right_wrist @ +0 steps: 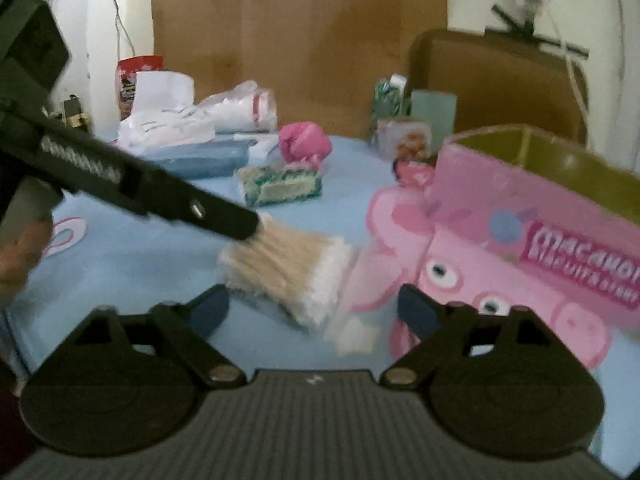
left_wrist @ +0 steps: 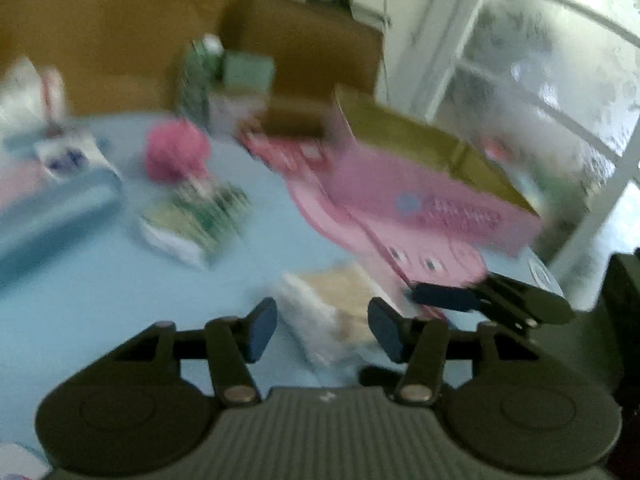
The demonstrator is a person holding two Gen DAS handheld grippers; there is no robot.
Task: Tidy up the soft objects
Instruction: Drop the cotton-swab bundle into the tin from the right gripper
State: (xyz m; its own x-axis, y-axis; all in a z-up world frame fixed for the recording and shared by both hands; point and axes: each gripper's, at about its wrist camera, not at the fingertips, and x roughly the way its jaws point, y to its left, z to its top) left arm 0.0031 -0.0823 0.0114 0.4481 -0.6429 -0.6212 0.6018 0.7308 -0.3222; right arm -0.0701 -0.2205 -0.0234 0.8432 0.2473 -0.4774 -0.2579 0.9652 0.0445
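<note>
The left gripper [left_wrist: 322,330] has its blue-padded fingers [left_wrist: 262,330] spread apart and released, with a clear plastic pack of wooden-stemmed cotton swabs [left_wrist: 332,312] lying on the light blue cartoon-print table cover [left_wrist: 120,280] just ahead of them. In the right wrist view, that same swab pack [right_wrist: 288,276] sits at the twelve o'clock side of the right gripper [right_wrist: 314,308], whose fingers [right_wrist: 416,312] are likewise wide apart and hold nothing; the tip of the left gripper's black finger [right_wrist: 224,220] reaches in from ten o'clock and touches the pack's far end. A pink cardboard box with an open top [right_wrist: 540,216] stands at two o'clock, just beside the pack. Farther back, near twelve o'clock, a green-and-white wrapped tissue packet [right_wrist: 280,184] lies in front of a fluffy pink bundle [right_wrist: 304,142]. A folded blue cloth [right_wrist: 200,160] and white plastic bags [right_wrist: 240,108] rest at eleven o'clock.
</note>
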